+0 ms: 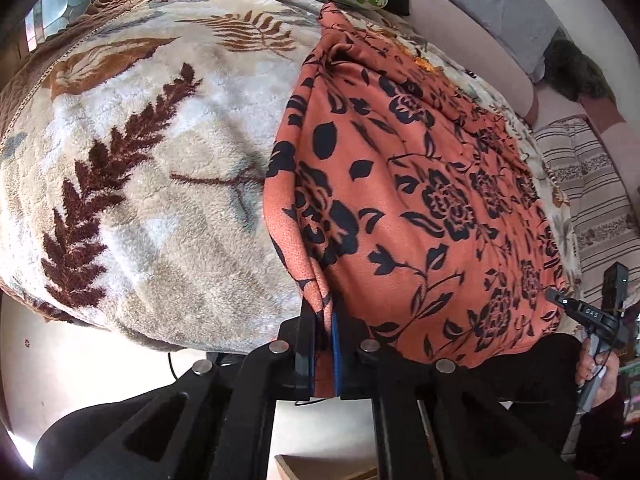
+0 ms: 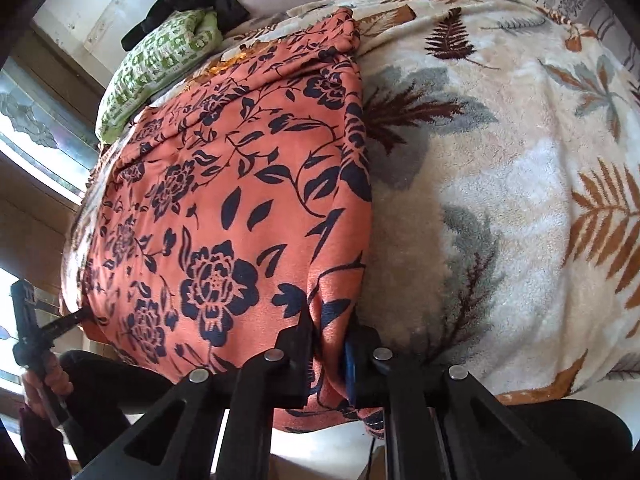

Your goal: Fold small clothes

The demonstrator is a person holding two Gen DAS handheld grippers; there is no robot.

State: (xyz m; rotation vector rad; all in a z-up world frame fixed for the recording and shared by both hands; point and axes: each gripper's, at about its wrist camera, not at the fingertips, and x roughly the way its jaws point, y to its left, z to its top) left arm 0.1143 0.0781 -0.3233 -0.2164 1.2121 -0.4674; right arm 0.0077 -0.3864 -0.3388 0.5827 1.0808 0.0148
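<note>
Orange floral garment (image 1: 420,200): soft, light knit-like cloth printed with dark flowers, spread flat on the leaf-patterned fleece blanket (image 1: 140,140) and reaching its near edge, where the hem hangs over. Judged limp and non-slip; likely to sag and crease, not fragile. Best held at the near corners, as now. Left gripper (image 1: 322,344): fingers pinching the garment's near left corner. Right gripper (image 2: 328,356): fingers pinching the near right corner. Long axis appears to run from the near edge toward the far edge, its far end near the green patterned cloth (image 2: 156,60).
</note>
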